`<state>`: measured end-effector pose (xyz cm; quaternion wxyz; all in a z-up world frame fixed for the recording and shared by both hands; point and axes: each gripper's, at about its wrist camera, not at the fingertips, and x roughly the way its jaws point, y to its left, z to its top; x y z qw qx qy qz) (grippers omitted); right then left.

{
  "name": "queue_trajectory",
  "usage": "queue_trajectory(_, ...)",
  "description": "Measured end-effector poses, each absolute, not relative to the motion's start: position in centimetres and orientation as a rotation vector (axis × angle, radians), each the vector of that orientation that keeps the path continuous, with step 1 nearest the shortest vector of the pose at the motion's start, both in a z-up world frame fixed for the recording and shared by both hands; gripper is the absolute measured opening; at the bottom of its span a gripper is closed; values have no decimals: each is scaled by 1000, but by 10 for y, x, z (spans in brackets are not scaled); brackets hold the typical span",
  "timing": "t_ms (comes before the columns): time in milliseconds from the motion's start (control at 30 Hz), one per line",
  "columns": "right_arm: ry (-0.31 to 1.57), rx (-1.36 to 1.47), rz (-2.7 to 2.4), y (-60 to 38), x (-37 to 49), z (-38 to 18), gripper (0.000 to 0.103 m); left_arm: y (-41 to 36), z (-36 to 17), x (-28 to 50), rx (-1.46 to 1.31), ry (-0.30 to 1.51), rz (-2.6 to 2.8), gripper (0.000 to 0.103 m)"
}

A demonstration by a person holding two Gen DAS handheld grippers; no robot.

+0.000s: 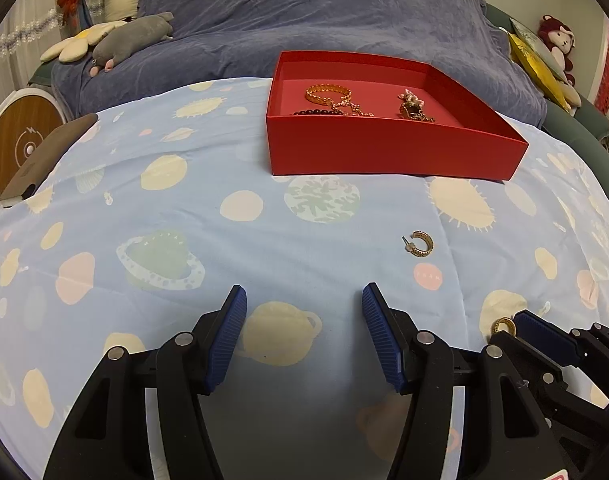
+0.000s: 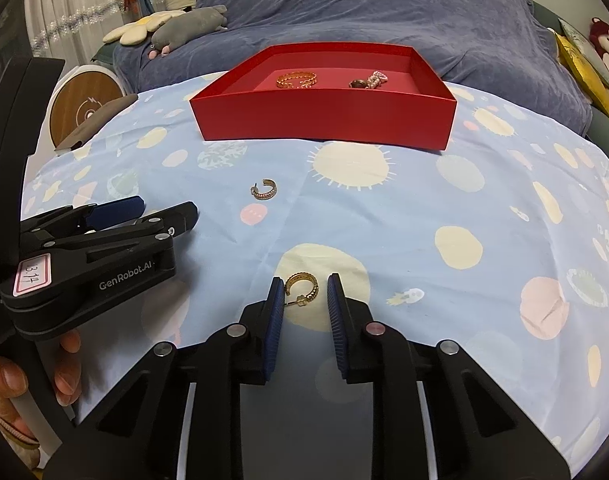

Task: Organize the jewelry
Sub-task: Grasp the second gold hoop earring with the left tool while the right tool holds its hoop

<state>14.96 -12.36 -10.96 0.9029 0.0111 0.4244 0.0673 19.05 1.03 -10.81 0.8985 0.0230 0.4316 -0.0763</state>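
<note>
A red box (image 1: 384, 152) (image 2: 324, 120) stands on the planet-print sheet and holds a gold bracelet (image 1: 328, 94) (image 2: 296, 79), dark beads (image 1: 316, 112) and a charm piece (image 1: 412, 106) (image 2: 368, 80). One gold hoop earring (image 1: 420, 244) (image 2: 266, 190) lies loose on the sheet in front of the box. A second gold hoop earring (image 2: 302, 290) (image 1: 503, 326) lies between the jaws of my right gripper (image 2: 306, 292) (image 1: 512, 330); its post reaches the left pad, and a gap remains at the right pad. My left gripper (image 1: 304, 300) (image 2: 156, 210) is open over bare sheet.
A dark flat case (image 1: 44, 160) and a round wooden disc (image 1: 20, 140) sit at the bed's left edge. A blue duvet (image 1: 324, 20) and plush toys lie behind the box. A person's hand (image 2: 8, 380) holds the left gripper's handle.
</note>
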Motion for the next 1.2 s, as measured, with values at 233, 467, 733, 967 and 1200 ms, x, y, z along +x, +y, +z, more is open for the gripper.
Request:
queue_trajectory(233,874,37,131,-127,150,-109,16,10,-108,190,45,894,-167,58)
queue_trajectory(467,852,56,84,-148,145,-104,16,9,-105,190,2,887,-225,60)
queue_trajectory(733,856,86,82,-159,148,-106,16,-35,-96,201,33,870,-318,60)
queue_trajectory(967,868,135,89,-166,149,-109,16,-54,-107,216,76,891,-293,51)
queue_trajectory(1200,870,141,91,-168,150,-110,16,-55,-107,217,89,889,-280,37)
